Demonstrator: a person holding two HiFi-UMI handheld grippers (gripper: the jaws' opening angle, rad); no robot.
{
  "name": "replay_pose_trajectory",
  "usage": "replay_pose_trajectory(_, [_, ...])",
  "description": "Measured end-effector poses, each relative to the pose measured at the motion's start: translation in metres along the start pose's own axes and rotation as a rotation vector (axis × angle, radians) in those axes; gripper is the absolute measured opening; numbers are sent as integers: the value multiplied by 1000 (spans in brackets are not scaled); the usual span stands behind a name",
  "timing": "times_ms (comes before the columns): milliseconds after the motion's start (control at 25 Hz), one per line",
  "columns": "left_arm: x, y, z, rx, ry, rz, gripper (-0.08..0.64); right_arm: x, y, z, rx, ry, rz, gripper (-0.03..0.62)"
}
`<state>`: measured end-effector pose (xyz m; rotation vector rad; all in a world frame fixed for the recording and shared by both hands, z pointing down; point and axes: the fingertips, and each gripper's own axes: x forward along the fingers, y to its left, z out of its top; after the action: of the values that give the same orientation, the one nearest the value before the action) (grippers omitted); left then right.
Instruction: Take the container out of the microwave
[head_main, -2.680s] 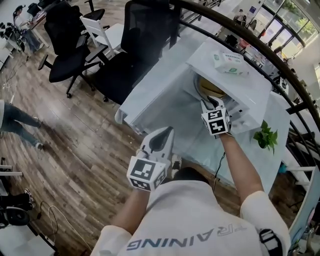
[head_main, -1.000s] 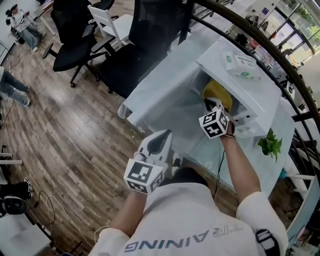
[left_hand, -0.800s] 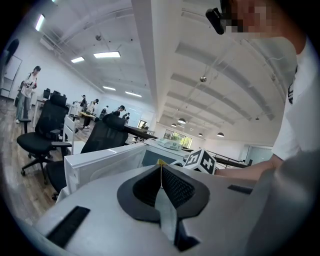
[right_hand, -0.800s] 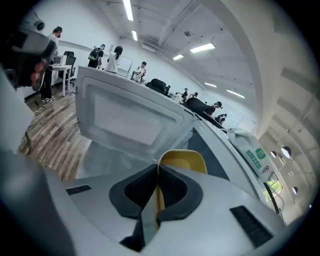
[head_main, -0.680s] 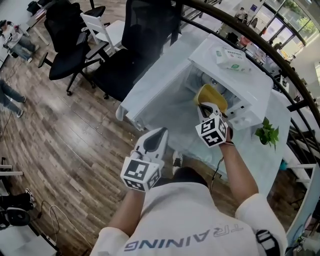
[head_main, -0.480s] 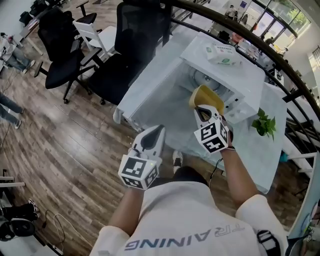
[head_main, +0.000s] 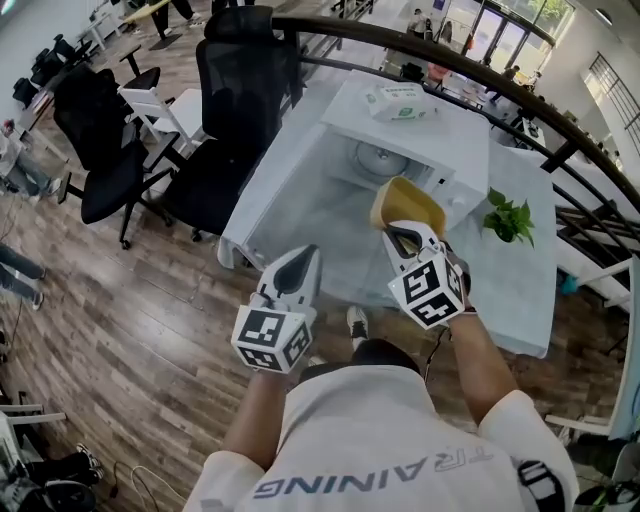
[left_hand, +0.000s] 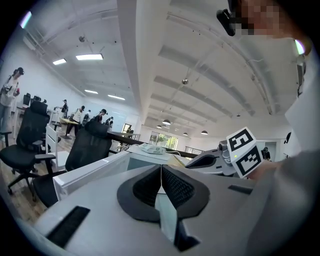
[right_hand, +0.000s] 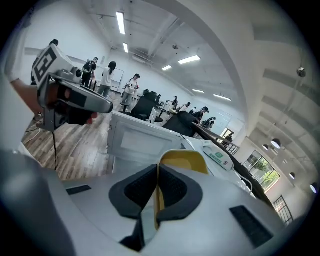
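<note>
My right gripper (head_main: 400, 232) is shut on the rim of a yellow container (head_main: 407, 205), which hangs in the air in front of the white microwave (head_main: 420, 130). Its open cavity and glass turntable (head_main: 377, 160) show behind the container. In the right gripper view the pads pinch the yellow container (right_hand: 182, 159) wall, with the right gripper (right_hand: 158, 186) pointing past the open microwave door (right_hand: 132, 142). My left gripper (head_main: 303, 258) hovers shut and empty to the left, over the table's near edge; its jaws meet in the left gripper view, left gripper (left_hand: 161, 175).
The microwave stands on a white table (head_main: 300, 200). A green-and-white tissue pack (head_main: 398, 100) lies on the microwave's top. A small potted plant (head_main: 508, 215) sits to the right. Black office chairs (head_main: 235, 90) stand left of the table, and a dark curved railing (head_main: 450, 68) runs behind.
The right gripper has drawn the yellow container out of the microwave cavity, toward me and upward. The left gripper has risen a little, still shut and empty.
</note>
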<state>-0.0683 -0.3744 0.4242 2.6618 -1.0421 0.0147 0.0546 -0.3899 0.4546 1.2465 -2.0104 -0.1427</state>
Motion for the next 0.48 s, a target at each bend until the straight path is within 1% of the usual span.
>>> replay_pose_trajectory(160, [-2, -7, -1, 6, 3, -19, 35, -23, -1, 5, 32, -26, -28, 32])
replay_pose_trajectory(320, [-5, -13, -2, 8, 1, -28, 35, -34, 0, 6, 65, -42, -30, 32])
replay_pose_trajectory(480, [-8, -18, -1, 9, -4, -34, 35, -39, 4, 6, 61, -37, -36, 31])
